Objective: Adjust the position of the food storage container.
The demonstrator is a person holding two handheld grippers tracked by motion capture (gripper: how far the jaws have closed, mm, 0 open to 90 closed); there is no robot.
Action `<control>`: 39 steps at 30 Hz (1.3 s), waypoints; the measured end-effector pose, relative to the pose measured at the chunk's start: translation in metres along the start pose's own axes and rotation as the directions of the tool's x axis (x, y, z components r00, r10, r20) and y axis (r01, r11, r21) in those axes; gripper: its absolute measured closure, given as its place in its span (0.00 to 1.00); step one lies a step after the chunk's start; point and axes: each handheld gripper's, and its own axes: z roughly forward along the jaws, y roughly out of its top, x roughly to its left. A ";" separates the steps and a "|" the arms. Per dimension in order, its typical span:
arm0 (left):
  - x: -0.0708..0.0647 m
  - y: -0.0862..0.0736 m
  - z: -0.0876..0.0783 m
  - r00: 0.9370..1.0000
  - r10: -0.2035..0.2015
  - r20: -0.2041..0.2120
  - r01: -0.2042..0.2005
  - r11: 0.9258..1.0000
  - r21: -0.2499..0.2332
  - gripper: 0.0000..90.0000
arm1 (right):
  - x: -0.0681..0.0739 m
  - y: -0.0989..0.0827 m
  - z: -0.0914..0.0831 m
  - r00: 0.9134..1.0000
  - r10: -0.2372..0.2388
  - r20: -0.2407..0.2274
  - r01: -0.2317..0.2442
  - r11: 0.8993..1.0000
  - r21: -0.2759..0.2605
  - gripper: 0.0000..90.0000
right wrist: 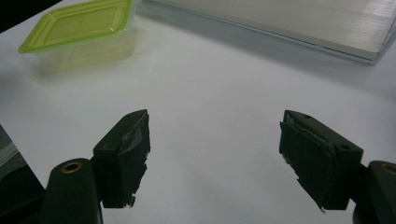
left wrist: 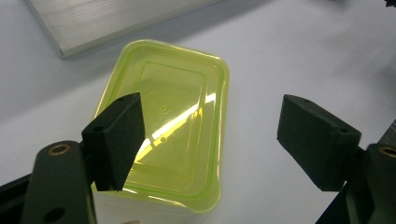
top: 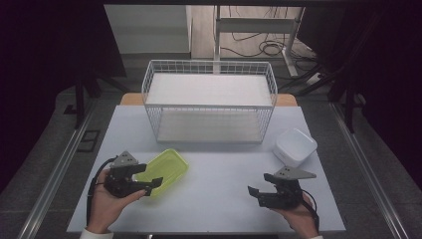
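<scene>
A pale grey rectangular table (top: 214,189) fills the middle of the high view, and everything below is placed relative to the tall white wire basket (top: 209,99) standing at its far middle edge.

A translucent lime-green rectangular plastic container with a matching lid (top: 166,171) sits on the table in front of the basket's left corner, toward the person's side. In the left gripper view the same container (left wrist: 173,121) lies flat, lid uppermost, with a bright streak of reflected light across it.

The black left gripper (top: 152,184), held in the person's left hand (top: 107,204), hovers at the near end of that container, in front of and left of the basket. Its jaws are spread wide. One jaw overlaps the lid's near-left edge in the left gripper view, while the other stands out over bare table; whether the first jaw actually touches the lid is hard to tell from this angle.

The black right gripper (top: 258,191), held in the person's right hand (top: 298,216), sits in front of the basket's right corner, well apart from the container. Its jaws are also spread wide with nothing between them, over bare table.

A white rounded-square plastic box (top: 295,146) rests just right of the basket's near right corner.
</scene>
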 end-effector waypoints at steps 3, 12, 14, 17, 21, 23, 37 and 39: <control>0.001 -0.001 -0.001 1.000 -0.003 -0.001 0.003 1.000 0.001 0.26 | -0.001 0.000 0.002 1.000 0.001 -0.003 -0.001 1.000 0.007 0.28; 0.004 -0.004 -0.002 0.999 -0.020 0.025 0.021 1.000 -0.021 0.28 | 0.007 0.000 0.011 1.000 -0.007 -0.010 0.007 0.998 0.066 0.28; 0.004 -0.005 0.000 0.999 -0.022 0.044 0.023 0.999 -0.030 0.29 | 0.008 -0.001 0.011 1.000 -0.002 -0.003 0.003 0.998 0.067 0.28; 0.003 -0.004 0.005 0.999 -0.010 0.032 0.011 1.000 -0.022 0.29 | 0.006 -0.004 0.010 1.000 0.020 0.010 -0.021 0.998 0.061 0.28; 0.008 -0.002 0.010 1.000 -0.017 0.012 0.017 1.000 -0.018 0.30 | 0.002 -0.004 0.008 0.999 0.030 0.014 -0.031 0.998 0.054 0.28; 0.011 -0.001 0.011 1.000 -0.026 -0.002 0.026 0.999 -0.020 0.30 | -0.001 -0.004 0.008 0.999 0.042 0.010 -0.043 0.998 0.053 0.28; 0.022 0.031 0.032 1.000 0.005 -0.013 -0.005 1.000 0.020 0.30 | 0.005 -0.008 0.004 0.999 0.041 0.007 -0.042 0.997 0.063 0.29; 0.027 0.037 0.034 1.000 0.013 -0.021 -0.012 1.000 0.021 0.31 | 0.005 -0.007 0.006 0.999 0.037 0.003 -0.037 0.997 0.065 0.29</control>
